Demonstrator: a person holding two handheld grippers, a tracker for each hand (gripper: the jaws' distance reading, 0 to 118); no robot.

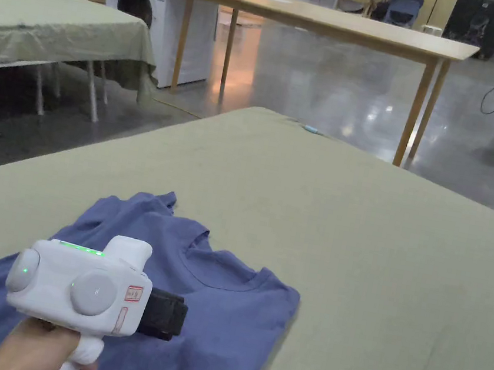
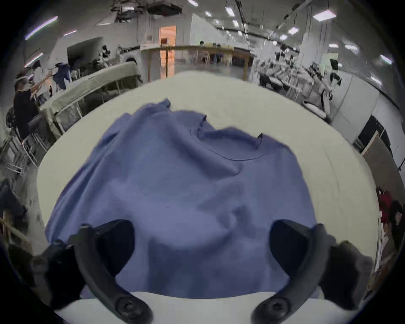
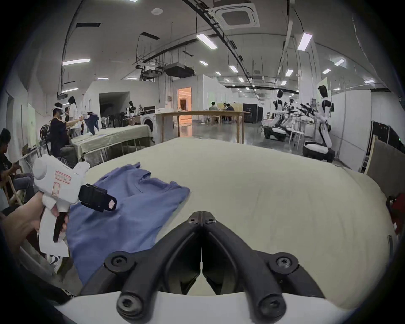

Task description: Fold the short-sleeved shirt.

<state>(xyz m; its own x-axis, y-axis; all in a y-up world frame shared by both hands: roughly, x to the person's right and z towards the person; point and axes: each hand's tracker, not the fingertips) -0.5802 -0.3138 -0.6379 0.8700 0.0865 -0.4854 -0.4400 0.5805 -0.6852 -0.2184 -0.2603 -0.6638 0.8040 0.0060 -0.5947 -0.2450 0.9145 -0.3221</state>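
Lying rumpled on the green-covered worktop [image 1: 354, 213], the blue short-sleeved shirt [image 1: 229, 311] sits toward seven o'clock in the head view, its round neckline turned to the far side and one sleeve bunched up at the eleven o'clock corner of the cloth. The left tongs [image 2: 201, 247] hover above the shirt's middle with both jaws spread wide apart and nothing between them; in the left gripper view the blue fabric fills the gap between the jaws and runs on toward twelve o'clock, where the collar lies. A hand [image 1: 41, 346] holds the white body of these tongs from below. The right tongs [image 3: 201, 216] are clenched, the two jaws meeting tip to tip with nothing caught in them, and they hang over bare worktop well off the shirt's right edge; from the right gripper view the shirt lies toward nine o'clock, with the left tongs above it. In the head view the right tongs show at the five o'clock corner, apart from the cloth.
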